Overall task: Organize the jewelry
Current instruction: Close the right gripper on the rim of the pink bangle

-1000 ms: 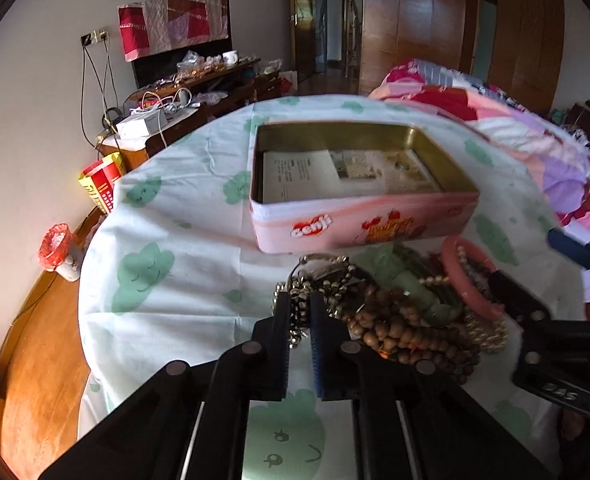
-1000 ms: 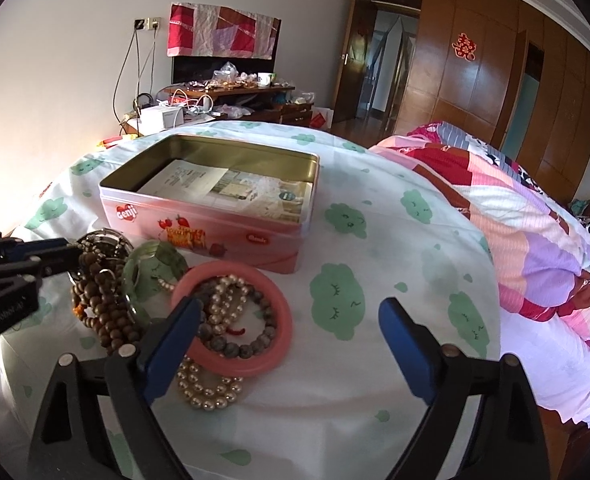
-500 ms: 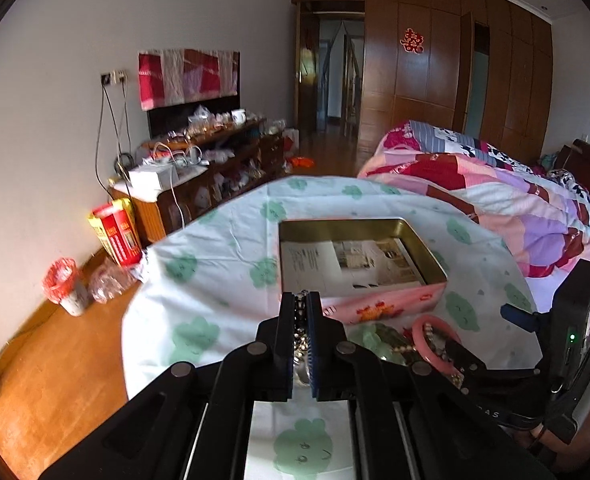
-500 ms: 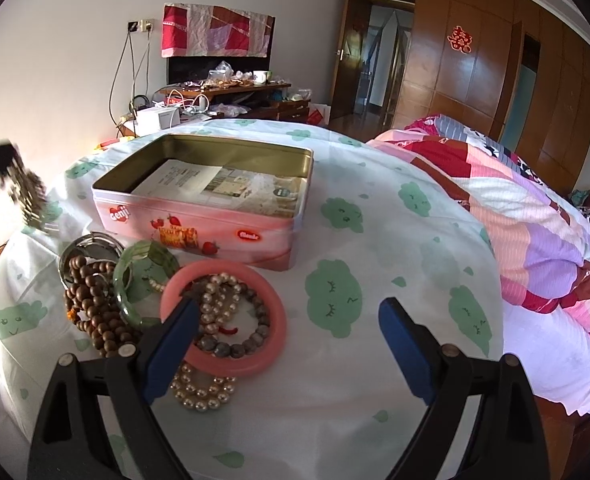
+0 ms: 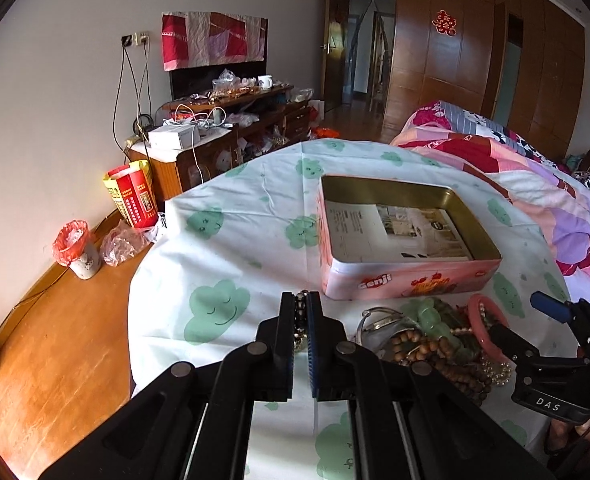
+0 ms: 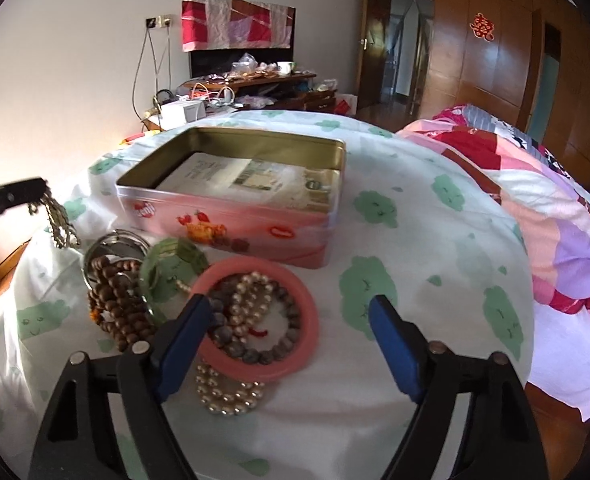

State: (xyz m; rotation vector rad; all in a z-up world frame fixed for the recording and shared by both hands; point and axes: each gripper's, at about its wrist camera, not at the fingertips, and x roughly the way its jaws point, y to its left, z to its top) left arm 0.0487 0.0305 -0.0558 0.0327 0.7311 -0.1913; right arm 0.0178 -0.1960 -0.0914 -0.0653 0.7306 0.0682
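A pink tin box [image 6: 231,220] stands open on the table, its gold inside lined with printed paper and holding no jewelry. Just in front of it lies the heap: a pink bangle [image 6: 263,312] ringed round a dark stone bead bracelet [image 6: 255,348] and pearl strands [image 6: 251,300], a pale gold bead bracelet [image 6: 227,394] nearest, a green jade bangle [image 6: 171,268] and brown wooden beads [image 6: 119,312] to the left, with a silver bangle [image 6: 115,244] beyond them. A gold chain bracelet [image 6: 57,220] hangs clear of the table at far left, pinched between closed jaws.
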